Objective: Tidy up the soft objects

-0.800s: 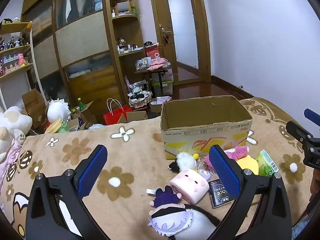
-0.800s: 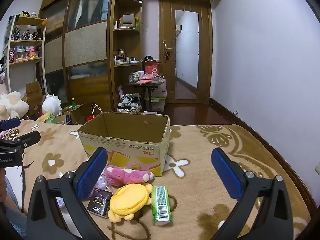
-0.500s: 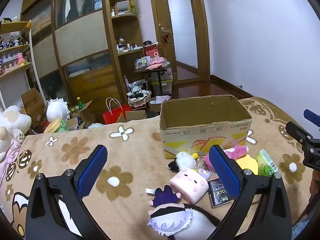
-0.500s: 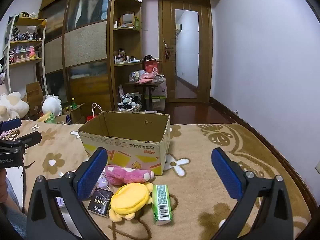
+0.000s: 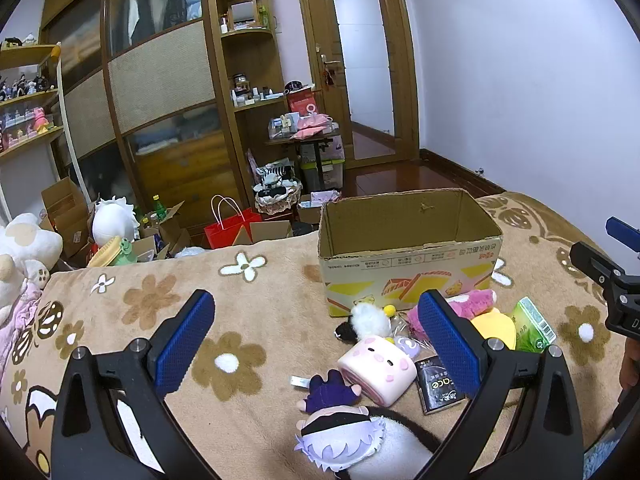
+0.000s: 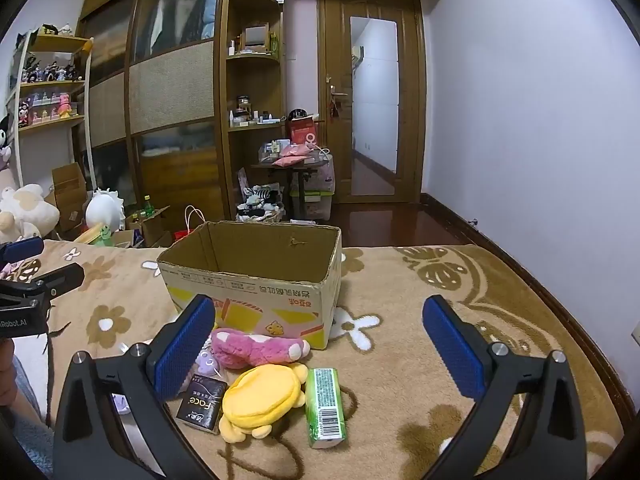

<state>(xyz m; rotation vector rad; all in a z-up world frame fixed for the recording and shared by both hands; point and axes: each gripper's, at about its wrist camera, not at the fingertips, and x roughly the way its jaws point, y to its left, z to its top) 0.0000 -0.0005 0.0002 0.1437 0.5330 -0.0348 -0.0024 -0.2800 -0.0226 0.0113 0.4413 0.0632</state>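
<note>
An open, empty cardboard box (image 5: pixel 408 248) (image 6: pixel 256 276) stands on a brown flowered blanket. In front of it lie soft toys: a pink cube plush (image 5: pixel 376 368), a white-haired doll (image 5: pixel 352 436), a small black-and-white plush (image 5: pixel 362 320), a magenta plush (image 6: pixel 256 348) and a yellow plush (image 6: pixel 260 398). A green packet (image 6: pixel 325 406) and a black packet (image 6: pixel 200 402) lie among them. My left gripper (image 5: pixel 316 344) is open and empty above the blanket. My right gripper (image 6: pixel 318 346) is open and empty above the toys.
Beyond the bed's far edge the floor holds a red bag (image 5: pixel 232 228), open cardboard boxes (image 5: pixel 66 212) and a basket (image 5: pixel 278 196). Wardrobe and shelves stand behind. Large plush toys (image 5: pixel 24 252) sit at the left. A wall runs along the right.
Both views have drifted very slightly. The objects lie where they were and both grippers stay open.
</note>
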